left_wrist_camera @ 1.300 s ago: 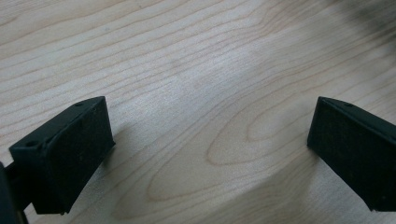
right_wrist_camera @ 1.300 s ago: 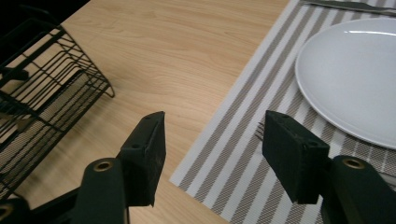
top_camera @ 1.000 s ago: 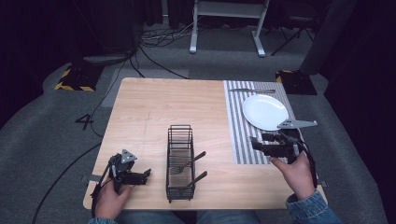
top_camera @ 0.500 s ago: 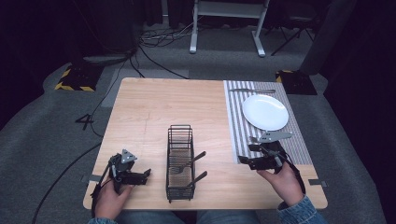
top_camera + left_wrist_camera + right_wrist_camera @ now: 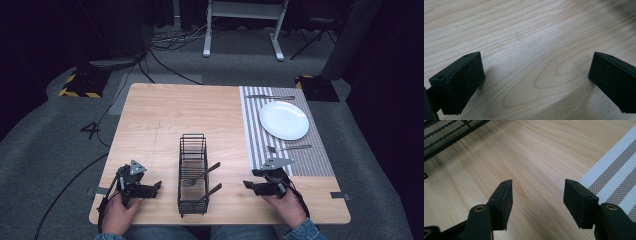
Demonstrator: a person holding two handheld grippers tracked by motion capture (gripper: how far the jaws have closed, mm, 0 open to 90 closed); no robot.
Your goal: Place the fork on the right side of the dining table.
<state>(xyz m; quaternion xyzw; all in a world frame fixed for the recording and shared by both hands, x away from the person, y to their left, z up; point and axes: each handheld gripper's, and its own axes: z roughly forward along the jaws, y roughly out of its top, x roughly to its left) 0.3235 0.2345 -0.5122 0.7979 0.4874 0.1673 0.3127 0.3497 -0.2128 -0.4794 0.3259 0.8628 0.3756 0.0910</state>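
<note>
A black wire basket stands at the table's near middle with a fork and another utensil handle poking out of it. My left gripper rests low over bare wood left of the basket; its jaws stand wide open with nothing between them. To the basket's right my right gripper hovers over wood, open and empty. Its own view catches the basket's edge at the top left and the striped placemat at the right.
On the striped placemat at the right lie a white plate, a fork just in front of it and a knife behind it. Bare wood stretches across the far left half of the table.
My right gripper has moved left and toward the near edge, off the placemat beside the fork and onto bare wood next to the basket. The left gripper has stayed put.
</note>
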